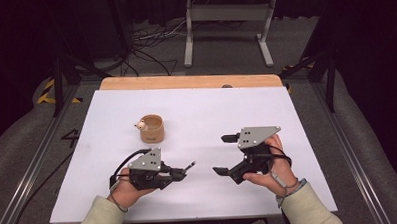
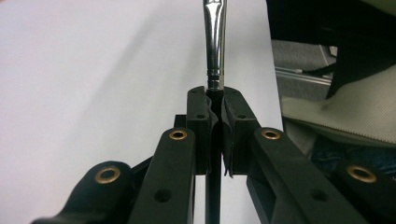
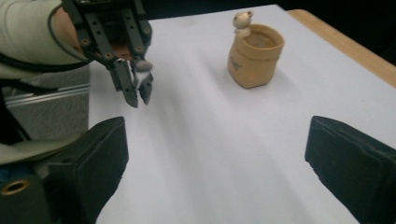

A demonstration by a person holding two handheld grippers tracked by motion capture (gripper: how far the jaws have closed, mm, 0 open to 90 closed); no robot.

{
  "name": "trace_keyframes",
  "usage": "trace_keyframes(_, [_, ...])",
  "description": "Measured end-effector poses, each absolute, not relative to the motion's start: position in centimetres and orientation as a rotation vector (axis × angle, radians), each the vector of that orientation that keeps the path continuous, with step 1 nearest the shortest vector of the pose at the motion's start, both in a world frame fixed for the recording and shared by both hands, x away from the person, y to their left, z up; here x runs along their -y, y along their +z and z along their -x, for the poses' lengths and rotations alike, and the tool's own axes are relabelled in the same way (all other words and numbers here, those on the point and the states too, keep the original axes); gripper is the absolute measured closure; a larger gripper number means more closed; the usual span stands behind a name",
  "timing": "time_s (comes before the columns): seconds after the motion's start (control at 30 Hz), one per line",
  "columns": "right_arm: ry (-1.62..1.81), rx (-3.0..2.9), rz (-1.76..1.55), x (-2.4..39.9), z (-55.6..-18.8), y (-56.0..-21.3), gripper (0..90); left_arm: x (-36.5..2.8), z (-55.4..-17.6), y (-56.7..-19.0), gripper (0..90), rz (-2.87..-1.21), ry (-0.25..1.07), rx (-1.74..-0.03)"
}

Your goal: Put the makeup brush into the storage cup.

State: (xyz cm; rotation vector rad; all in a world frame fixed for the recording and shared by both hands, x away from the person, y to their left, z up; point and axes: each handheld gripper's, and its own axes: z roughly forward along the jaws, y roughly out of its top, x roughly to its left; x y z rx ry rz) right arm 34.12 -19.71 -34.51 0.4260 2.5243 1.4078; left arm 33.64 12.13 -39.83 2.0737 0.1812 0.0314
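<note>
The bench [image 1: 298,153] carried a white sheet, and on it, toward eleven o'clock from the middle in the high view, stood a small tan cup [image 1: 151,128] with a little figure on its rim. The right claw [image 1: 227,154] sat at about four o'clock on the sheet, its jaws spread wide with nothing between them. The left claw [image 1: 184,171] lay at about seven o'clock, clamped tight on a paintbrush [image 1: 189,167]. In the left gripper view the brush's dark handle ran down between the pads [image 2: 201,116] and its shiny metal collar [image 2: 214,42] stood out past them, so its long axis ran straight along the jaws. In the high view that axis pointed toward two o'clock, into the gap between the two claws. The cup lay at roughly eleven o'clock from the brush tip, clearly apart, and the left hand was the nearer one to it; by my reading, getting the brush into the cup would call for swinging the tip round toward it
</note>
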Motion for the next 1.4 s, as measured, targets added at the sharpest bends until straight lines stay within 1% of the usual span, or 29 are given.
trace_keyframes(0.23, [1.508,-2.395,-0.479,21.3,-34.1,-35.9,3.9,-13.1,-34.1,-39.4,83.5,-2.009,0.091,-0.246])
trace_keyframes(0.4, [1.516,-2.305,-0.555,22.3,-34.1,-36.9,4.2,-13.8,-34.3,-39.1,83.5,-1.973,0.127,-0.291])
trace_keyframes(0.57, [1.587,-2.213,-0.627,23.7,-34.1,-38.2,1.0,-14.4,-34.5,-38.8,83.4,-1.947,0.159,-0.327])
trace_keyframes(0.77, [1.636,-2.049,-0.730,25.2,-33.6,-39.5,0.8,-15.0,-34.8,-38.3,83.3,-1.895,0.212,-0.369])
trace_keyframes(0.97, [1.620,-1.970,-0.739,26.4,-33.0,-40.7,0.3,-15.4,-35.1,-37.8,83.2,-1.848,0.265,-0.391])
trace_keyframes(1.4, [1.575,-1.851,-0.835,28.7,-32.8,-43.0,0.2,-15.7,-36.4,-37.4,83.1,-1.758,0.308,-0.441])
